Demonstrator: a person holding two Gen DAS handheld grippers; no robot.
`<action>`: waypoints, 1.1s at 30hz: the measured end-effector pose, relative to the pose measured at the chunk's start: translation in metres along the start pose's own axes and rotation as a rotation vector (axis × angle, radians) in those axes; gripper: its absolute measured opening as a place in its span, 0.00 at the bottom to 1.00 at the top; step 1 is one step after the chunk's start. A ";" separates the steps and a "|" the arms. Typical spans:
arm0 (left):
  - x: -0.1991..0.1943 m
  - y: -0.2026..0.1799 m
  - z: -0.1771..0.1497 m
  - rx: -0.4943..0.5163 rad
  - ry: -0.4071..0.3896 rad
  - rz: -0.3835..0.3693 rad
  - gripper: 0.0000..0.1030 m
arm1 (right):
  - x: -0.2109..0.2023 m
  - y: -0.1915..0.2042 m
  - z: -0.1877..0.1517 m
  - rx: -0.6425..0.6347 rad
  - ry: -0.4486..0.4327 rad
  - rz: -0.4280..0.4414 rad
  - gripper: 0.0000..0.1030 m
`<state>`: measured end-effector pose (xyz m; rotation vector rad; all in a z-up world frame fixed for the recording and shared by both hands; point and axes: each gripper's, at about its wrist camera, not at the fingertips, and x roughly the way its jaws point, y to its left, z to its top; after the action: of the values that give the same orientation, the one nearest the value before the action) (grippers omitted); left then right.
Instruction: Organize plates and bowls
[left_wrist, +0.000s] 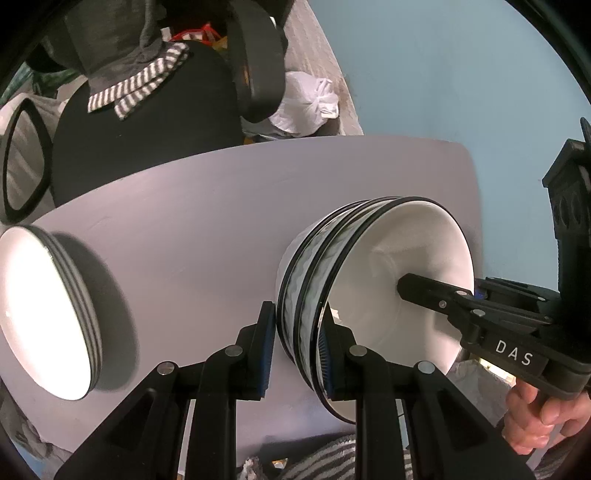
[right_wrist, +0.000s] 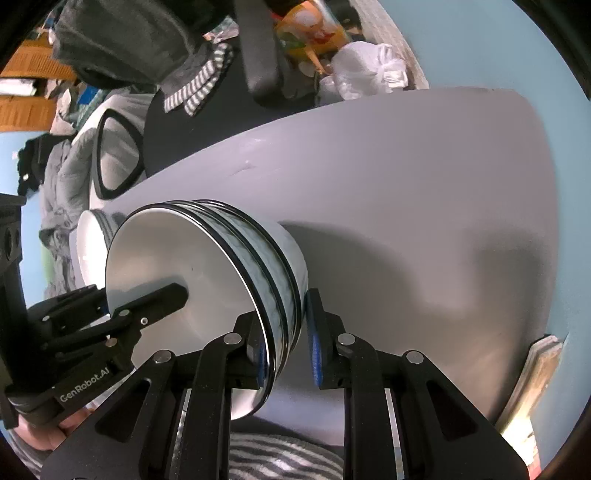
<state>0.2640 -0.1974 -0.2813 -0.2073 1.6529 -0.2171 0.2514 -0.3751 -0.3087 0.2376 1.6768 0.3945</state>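
White bowls (left_wrist: 369, 280), nested in a stack with black rims and wavy grey sides, hang tilted over the grey table (left_wrist: 184, 206). My left gripper (left_wrist: 295, 350) is clamped on the near rim, my right gripper (right_wrist: 286, 343) clamped on the opposite rim. Left of the bowls, well apart, a pile of plates (left_wrist: 44, 310) rests on the table, a black chair (left_wrist: 147, 122) behind

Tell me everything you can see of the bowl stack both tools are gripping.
The bowl stack is three nested bowls, glossy white inside like glazed ceramic, with black rims and wavy grey bands outside. It sits over the grey table. The left tool and the right tool each pinch opposite rim walls, one finger inside, one outside. The inside looks empty.
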 end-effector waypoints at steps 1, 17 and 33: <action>-0.003 0.004 -0.003 -0.008 -0.004 -0.002 0.20 | 0.001 0.005 -0.001 -0.007 0.003 -0.001 0.17; -0.039 0.070 -0.044 -0.101 -0.069 -0.009 0.20 | 0.013 0.080 -0.006 -0.111 0.019 -0.025 0.17; -0.090 0.156 -0.064 -0.178 -0.143 0.000 0.20 | 0.030 0.175 -0.007 -0.201 0.007 -0.027 0.17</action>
<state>0.2076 -0.0221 -0.2301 -0.3495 1.5297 -0.0527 0.2280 -0.2037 -0.2673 0.0647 1.6326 0.5396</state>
